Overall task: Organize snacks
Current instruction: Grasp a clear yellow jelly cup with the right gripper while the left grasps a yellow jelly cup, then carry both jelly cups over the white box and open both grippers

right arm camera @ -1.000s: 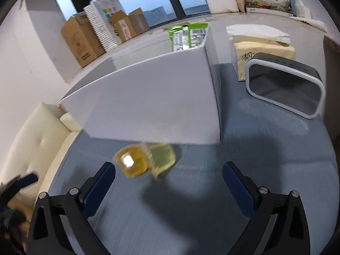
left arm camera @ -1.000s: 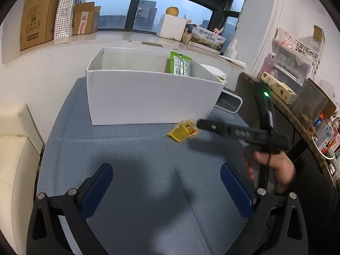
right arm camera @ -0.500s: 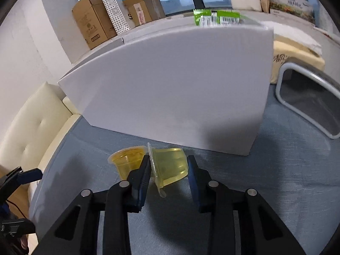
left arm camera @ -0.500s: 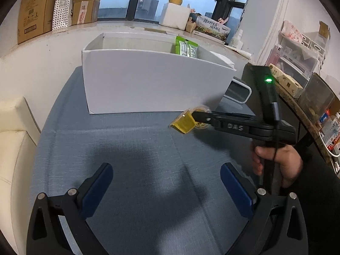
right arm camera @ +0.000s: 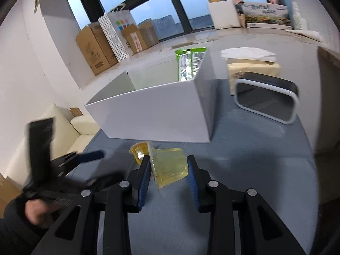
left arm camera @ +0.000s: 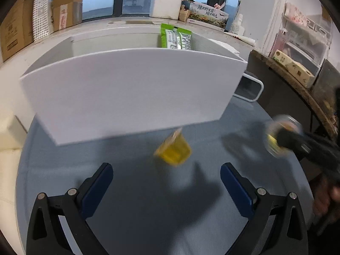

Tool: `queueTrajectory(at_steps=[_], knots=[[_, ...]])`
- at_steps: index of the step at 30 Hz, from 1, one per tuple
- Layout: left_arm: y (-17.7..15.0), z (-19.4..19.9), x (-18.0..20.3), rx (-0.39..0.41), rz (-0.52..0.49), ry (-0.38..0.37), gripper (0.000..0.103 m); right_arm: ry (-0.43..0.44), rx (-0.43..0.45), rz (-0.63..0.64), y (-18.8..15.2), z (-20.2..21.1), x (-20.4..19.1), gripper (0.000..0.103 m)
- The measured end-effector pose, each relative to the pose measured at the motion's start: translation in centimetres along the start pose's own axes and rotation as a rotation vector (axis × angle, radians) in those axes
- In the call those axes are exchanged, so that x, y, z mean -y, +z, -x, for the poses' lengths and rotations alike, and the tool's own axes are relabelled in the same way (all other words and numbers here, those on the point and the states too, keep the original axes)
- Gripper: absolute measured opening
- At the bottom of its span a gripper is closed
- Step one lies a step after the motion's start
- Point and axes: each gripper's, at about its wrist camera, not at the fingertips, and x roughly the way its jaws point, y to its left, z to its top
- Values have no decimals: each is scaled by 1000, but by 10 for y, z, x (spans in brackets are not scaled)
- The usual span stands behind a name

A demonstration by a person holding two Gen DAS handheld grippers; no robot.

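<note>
The right hand-held gripper [right arm camera: 169, 171] is clenched on a pale jelly cup [right arm camera: 169, 166] lying on its side between the blue pads, with the cup's rim against the left pad. Just beyond that pad, an amber cup [right arm camera: 139, 152] lies on the blue worktop [right arm camera: 255, 170], touching or nearly touching the held one; which, I cannot tell. Ahead of the right hand-held gripper stands a white box [right arm camera: 157, 114], open at the top, and a green packet [right arm camera: 189, 63] stands upright in its far right corner. The rest of the box's inside is hidden by the near wall. To the right of the box lies a grey bin [right arm camera: 265, 99] with a white rim, tipped on its side, opening toward the camera. The left hand-held gripper [left arm camera: 166, 182] is released, its pads wide apart above the worktop, and the amber cup [left arm camera: 173, 152] lies blurred just ahead of it, in front of the box [left arm camera: 131, 93]. The packet [left arm camera: 175, 37] shows over the box's far rim.
</note>
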Motion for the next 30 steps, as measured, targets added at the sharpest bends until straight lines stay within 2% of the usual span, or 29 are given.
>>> queueTrajectory(at_steps=[4,7,8,9,10,11,14,18,25,30], knots=[[15,-30,5,-45,14,-3,103,-13,23,-37,-13,18,11,36],[16,-38,5,-60,40,18,99,-17,24,-65,-17,23,18,36],[16,-40,5,-63,48,12,89,-14,24,-70,-19,23,20,36],[15,-41,4,-70,51,5,74,-15,26,-70,-20,25,22,36],[14,-41,4,-64,34,24,66,-12,32,-72,-21,26,23,36],[15,-41,4,-68,22,35,51,-2,38,-79,-22,27,25,36],[15,-34,1,-66,26,11,51,7,38,-99,-26,28,27,36],[10,-10,3,-20,2,18,51,21,30,-85,-26,20,19,36],[5,69,-6,125,2,3,51,41,25,-43,-19,12,-1,37],[24,112,-25,224,28,20,51,60,42,13,0,4,-28,37]])
